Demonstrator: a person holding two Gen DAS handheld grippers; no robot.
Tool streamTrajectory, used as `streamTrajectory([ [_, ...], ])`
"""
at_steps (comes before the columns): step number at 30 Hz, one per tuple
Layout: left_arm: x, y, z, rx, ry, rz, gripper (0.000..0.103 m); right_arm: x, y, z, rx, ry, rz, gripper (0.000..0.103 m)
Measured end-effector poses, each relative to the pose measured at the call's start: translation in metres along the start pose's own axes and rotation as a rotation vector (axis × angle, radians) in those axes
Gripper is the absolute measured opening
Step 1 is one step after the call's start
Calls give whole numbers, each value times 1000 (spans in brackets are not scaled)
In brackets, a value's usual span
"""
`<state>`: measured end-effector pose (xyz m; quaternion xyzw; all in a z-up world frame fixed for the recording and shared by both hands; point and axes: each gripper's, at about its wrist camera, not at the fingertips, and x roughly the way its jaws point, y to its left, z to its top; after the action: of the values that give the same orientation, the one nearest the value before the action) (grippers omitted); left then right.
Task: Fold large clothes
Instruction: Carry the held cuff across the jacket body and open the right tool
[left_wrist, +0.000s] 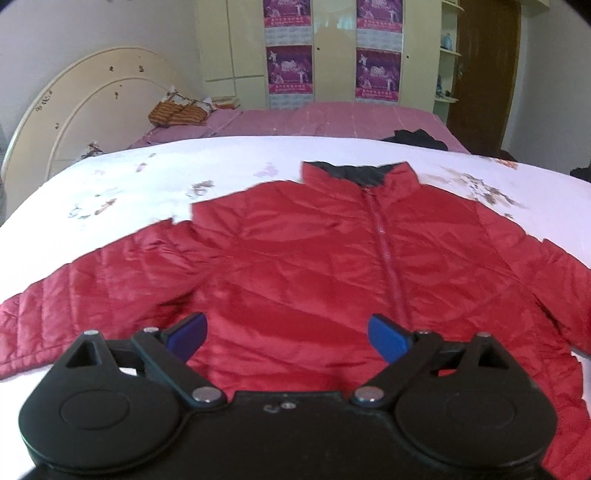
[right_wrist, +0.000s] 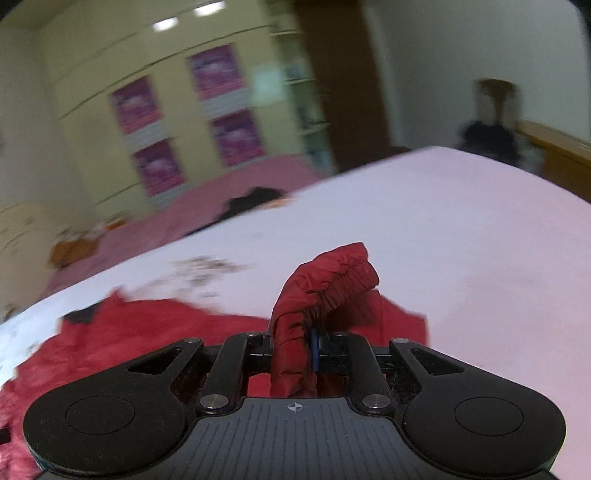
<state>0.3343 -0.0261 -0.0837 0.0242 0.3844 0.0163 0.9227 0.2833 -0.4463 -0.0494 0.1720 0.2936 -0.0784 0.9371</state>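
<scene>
A red quilted jacket (left_wrist: 314, 258) lies flat and zipped on a white sheet (left_wrist: 147, 177), collar away from me, sleeves spread to both sides. My left gripper (left_wrist: 288, 336) is open, its blue pads hovering over the jacket's lower front, holding nothing. My right gripper (right_wrist: 310, 350) is shut on the jacket's sleeve cuff (right_wrist: 332, 280), which stands up from the jaws, lifted above the sheet (right_wrist: 443, 240). The rest of the jacket (right_wrist: 129, 339) lies to the left in the blurred right wrist view.
A pink bedspread (left_wrist: 332, 118) lies beyond the white sheet with a dark garment (left_wrist: 417, 138) and an orange striped bag (left_wrist: 177, 114) on it. A cream headboard (left_wrist: 92, 107) stands at left, a wardrobe (left_wrist: 332, 48) and brown door (left_wrist: 484, 74) behind.
</scene>
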Motion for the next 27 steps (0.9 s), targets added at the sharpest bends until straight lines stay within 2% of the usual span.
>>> streamTrajectory([
  [4,1,32,0,-52,2,1,94,33,85,-12,-88,40,120,14],
  [9,4,72,-3,-78,3,4,94,71,174,-39,-153,113,225,14],
  [16,16,116,-4,-107,25,-18,94,116,261,-83,-175,248,276,14],
  [19,20,125,0,-102,28,-60,94,138,273,-91,-140,320,290,15],
  [20,22,126,1,-98,29,-76,94,140,275,-94,-132,335,287,25],
  [21,24,127,3,-98,31,-99,95,142,279,-95,-121,345,284,60],
  [22,25,127,4,-99,33,-119,96,141,281,-94,-109,336,286,78],
  [23,26,126,5,-102,34,-141,97,136,282,-94,-106,308,287,93],
  [27,34,112,9,-96,48,-228,99,121,279,-86,-125,252,255,93],
])
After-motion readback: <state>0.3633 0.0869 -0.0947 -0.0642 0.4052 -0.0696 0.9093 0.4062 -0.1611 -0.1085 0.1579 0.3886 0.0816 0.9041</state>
